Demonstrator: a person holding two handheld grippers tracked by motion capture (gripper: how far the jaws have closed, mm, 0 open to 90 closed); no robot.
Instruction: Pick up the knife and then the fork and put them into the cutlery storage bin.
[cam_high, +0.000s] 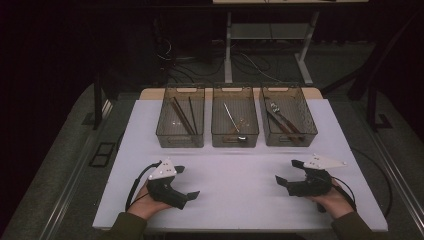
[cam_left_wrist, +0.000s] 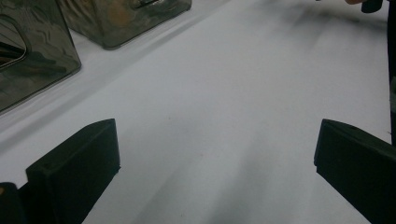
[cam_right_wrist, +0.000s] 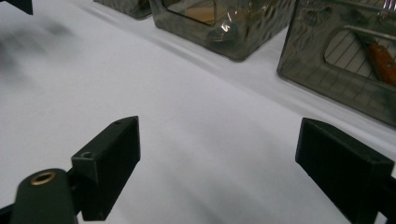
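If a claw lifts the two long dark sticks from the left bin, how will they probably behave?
The sticks look thin, straight and rigid, so they should stay stiff and feel light. Being slender, they may slip or pivot between the jaws. They lean inside the left bin, so lifting one could shift the other.

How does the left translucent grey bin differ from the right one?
The left translucent grey bin holds thin dark sticks; the right translucent grey bin holds brown-handled metal utensils. The left bin stands straight, the right one slightly angled. Both stand open-topped on the white table.
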